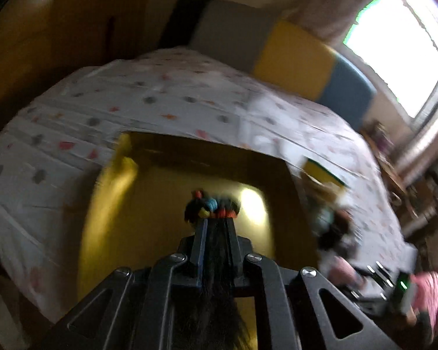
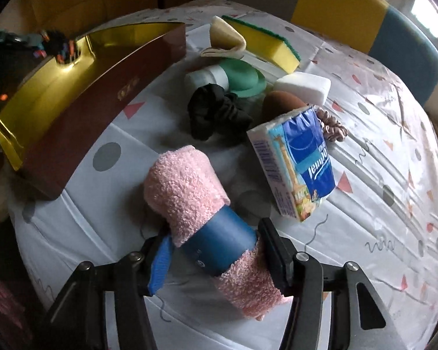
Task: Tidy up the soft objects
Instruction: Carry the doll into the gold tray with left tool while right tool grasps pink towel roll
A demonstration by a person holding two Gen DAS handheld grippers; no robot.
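My left gripper (image 1: 216,218) is shut on a black fuzzy hair tie with coloured beads (image 1: 211,205), which it holds over the gold inside of an open box (image 1: 116,204). The right wrist view shows the same hair tie (image 2: 58,46) above the box's far end, with its red-brown outer wall (image 2: 87,108) at the left. My right gripper (image 2: 214,233) points down at the bed. A rolled pink towel (image 2: 184,186) with a blue band lies crosswise between its fingers, and both pads press on the roll.
Several soft things lie on the patterned sheet (image 2: 379,204) beyond the towel: a blue tissue pack (image 2: 295,163), a black scrunchie (image 2: 216,113), a pink scrunchie (image 2: 333,124), a white block (image 2: 303,86), a green cap (image 2: 242,77), a yellow-green sponge (image 2: 265,43) and a cream cloth (image 2: 224,36).
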